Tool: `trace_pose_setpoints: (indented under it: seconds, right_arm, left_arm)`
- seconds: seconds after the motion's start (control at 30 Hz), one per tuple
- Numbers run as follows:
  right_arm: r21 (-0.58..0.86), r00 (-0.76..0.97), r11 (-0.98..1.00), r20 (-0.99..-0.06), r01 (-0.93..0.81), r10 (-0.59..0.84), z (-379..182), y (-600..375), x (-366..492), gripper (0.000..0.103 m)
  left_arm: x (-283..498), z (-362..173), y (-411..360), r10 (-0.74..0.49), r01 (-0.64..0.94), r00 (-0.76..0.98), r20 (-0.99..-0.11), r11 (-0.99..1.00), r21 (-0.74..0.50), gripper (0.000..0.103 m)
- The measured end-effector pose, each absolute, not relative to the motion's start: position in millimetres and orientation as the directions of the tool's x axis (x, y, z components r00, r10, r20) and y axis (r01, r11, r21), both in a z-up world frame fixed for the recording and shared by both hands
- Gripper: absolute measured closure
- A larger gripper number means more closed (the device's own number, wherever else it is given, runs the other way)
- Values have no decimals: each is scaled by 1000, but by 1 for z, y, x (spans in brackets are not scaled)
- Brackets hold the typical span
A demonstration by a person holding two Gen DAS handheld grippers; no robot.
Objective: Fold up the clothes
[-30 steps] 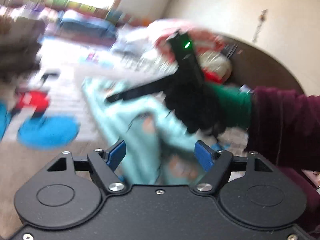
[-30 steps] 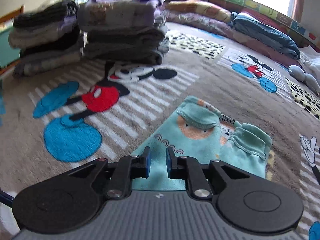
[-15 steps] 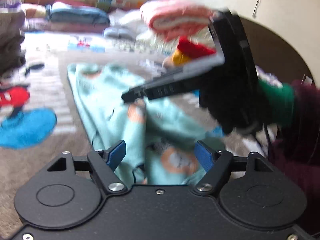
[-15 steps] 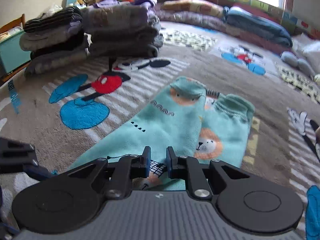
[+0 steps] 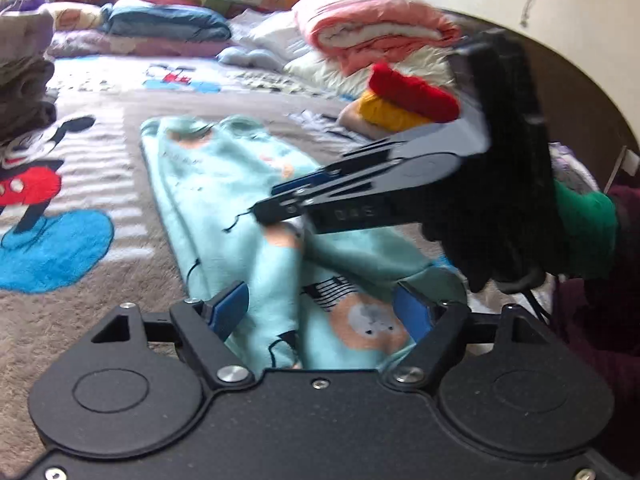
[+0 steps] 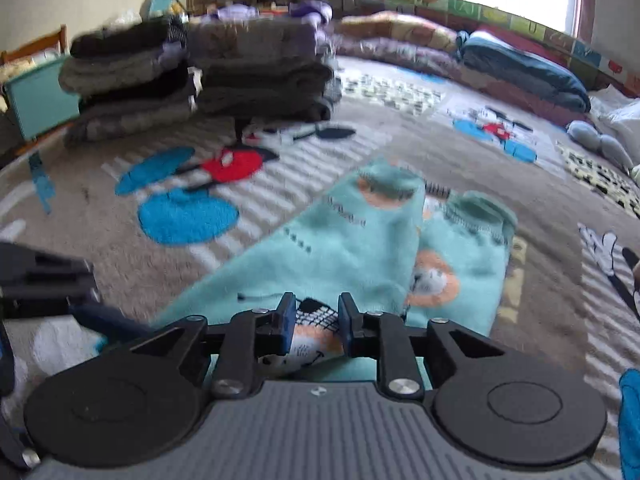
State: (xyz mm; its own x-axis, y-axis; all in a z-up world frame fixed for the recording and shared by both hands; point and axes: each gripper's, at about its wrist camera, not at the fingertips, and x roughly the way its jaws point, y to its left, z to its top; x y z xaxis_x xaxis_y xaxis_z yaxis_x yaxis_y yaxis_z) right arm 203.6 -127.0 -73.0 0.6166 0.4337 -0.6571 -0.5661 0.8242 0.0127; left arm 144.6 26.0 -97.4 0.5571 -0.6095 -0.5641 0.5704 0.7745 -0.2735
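Looking down both wrist cams, we see teal printed pants [image 5: 240, 200] lying lengthwise on the brown cartoon blanket [image 5: 120, 280], both leg cuffs at the far end, one leg lapped partly over the other, waist end bunched near the grippers. Our left gripper [image 5: 320, 312] sits low over the near end with its blue-padded fingers [image 5: 230, 308] spread wide, cloth lying between them; no pinch that we can see. Our right gripper [image 6: 314, 320] has its fingers narrowed but with a clear gap, printed cloth showing in that gap; we cannot tell if the pads touch it. In the left view the right gripper comes in from the right side, tips over the middle of the pants, held by a black-gloved hand [image 5: 500, 240] with a green cuff and maroon sleeve. No real containers here: just two stacks of folded grey and dark clothes [image 6: 200, 80] on the blanket far left, a teal box-like thing [image 6: 40, 96] beyond them with contents not visible, rolled bedding [image 6: 520, 68] under the window, and a pink folded blanket [image 5: 380, 28] with red and yellow items [image 5: 400, 100] on the right.
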Motion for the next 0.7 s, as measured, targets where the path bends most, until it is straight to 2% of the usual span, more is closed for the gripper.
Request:
trace_pose_setpoints:
  seconds: [0.13,0.37,0.53,0.7]
  right_arm:
    - [10,628,824,-642,-566,439,-67,-126,200,78]
    - [-45,611,794,-666,-606,428,-63,-105,205,78]
    - [-68,564,774,-725,-630,395,-75,-91,213,78]
    - [-103,555,760,-746,-642,368,-73,-80,217,78]
  left_arm:
    - [144,-95,24,-586,570,545,-600,784,-248,23]
    - [141,-98,29,-584,560,538,-607,787,-261,23]
    - [142,-99,29,-582,550,534,-613,790,-270,23]
    - [142,-99,28,-580,550,533,-616,791,-269,22]
